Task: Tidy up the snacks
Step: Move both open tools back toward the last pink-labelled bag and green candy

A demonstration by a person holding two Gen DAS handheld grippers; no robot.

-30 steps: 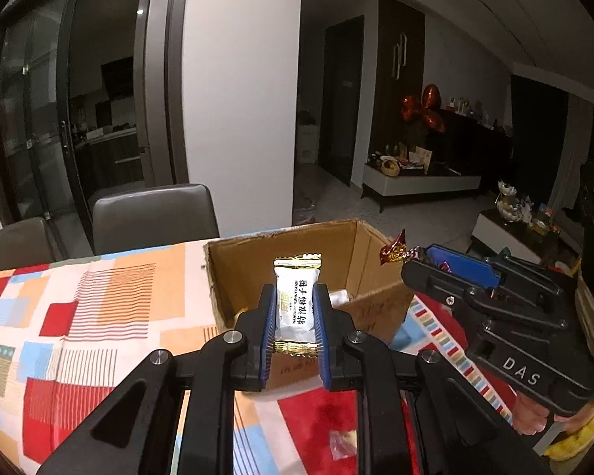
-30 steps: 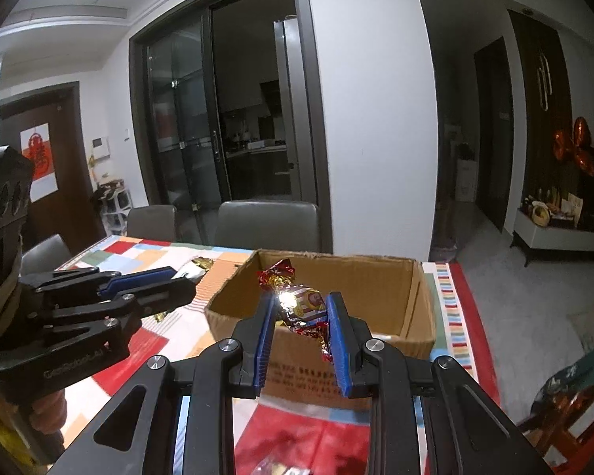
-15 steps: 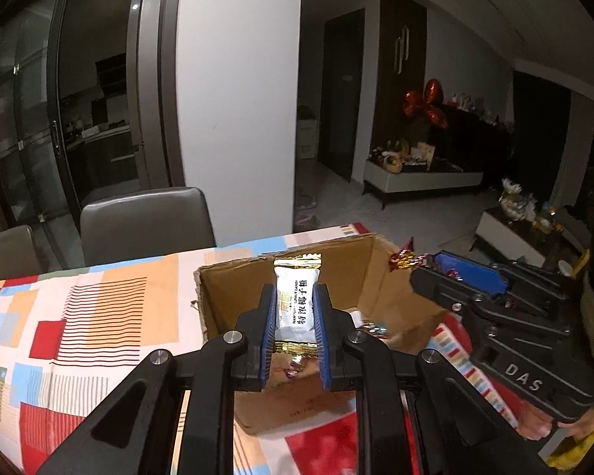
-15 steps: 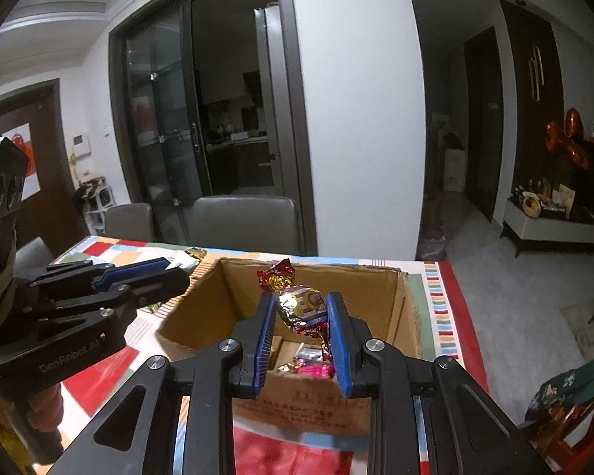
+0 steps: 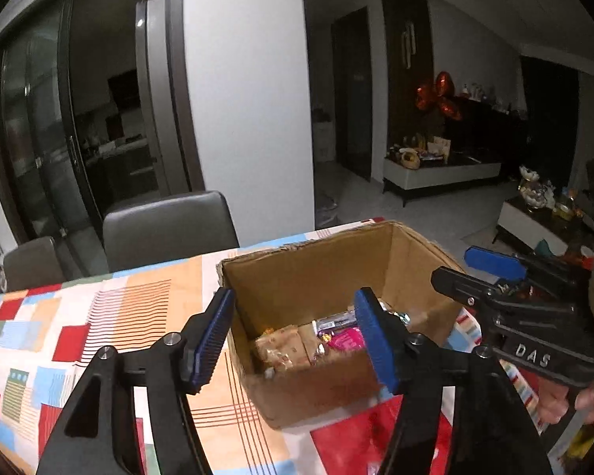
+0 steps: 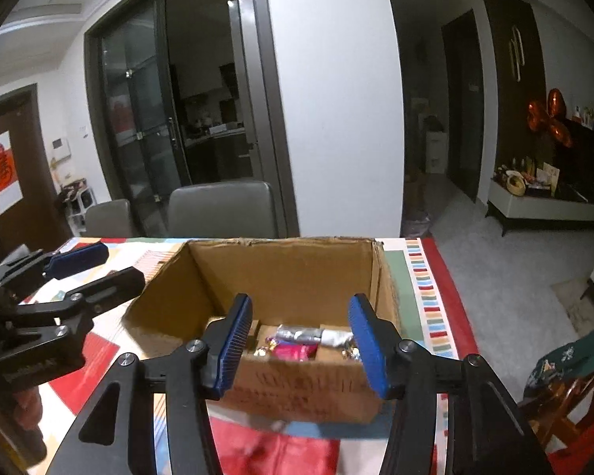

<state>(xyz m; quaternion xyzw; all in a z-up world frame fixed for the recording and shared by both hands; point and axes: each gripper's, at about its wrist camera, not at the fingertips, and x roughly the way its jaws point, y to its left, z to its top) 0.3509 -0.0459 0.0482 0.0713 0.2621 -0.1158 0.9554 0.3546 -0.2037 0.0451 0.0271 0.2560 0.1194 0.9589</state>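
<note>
An open cardboard box (image 5: 412, 249) stands on the patterned tablecloth; it also shows in the right wrist view (image 6: 285, 261). Several wrapped snacks (image 5: 297, 344) lie on its bottom, among them a pink packet (image 6: 295, 352) and a silver one (image 6: 301, 332). My left gripper (image 5: 295, 336) is open and empty over the box's near left side. My right gripper (image 6: 301, 340) is open and empty over the box's near wall. Each gripper shows in the other's view, the right one (image 5: 491, 273) and the left one (image 6: 87, 265).
The colourful tablecloth (image 5: 79, 316) covers the table. Grey chairs (image 5: 166, 225) stand at the far edge. The table's right edge with a striped border (image 6: 427, 297) drops to the floor. A small wrapper (image 5: 376, 467) lies on the cloth near the front.
Both grippers have opened. The white packet left the left gripper and the red-gold candy left the right gripper; both are gone from between the fingers, over the box.
</note>
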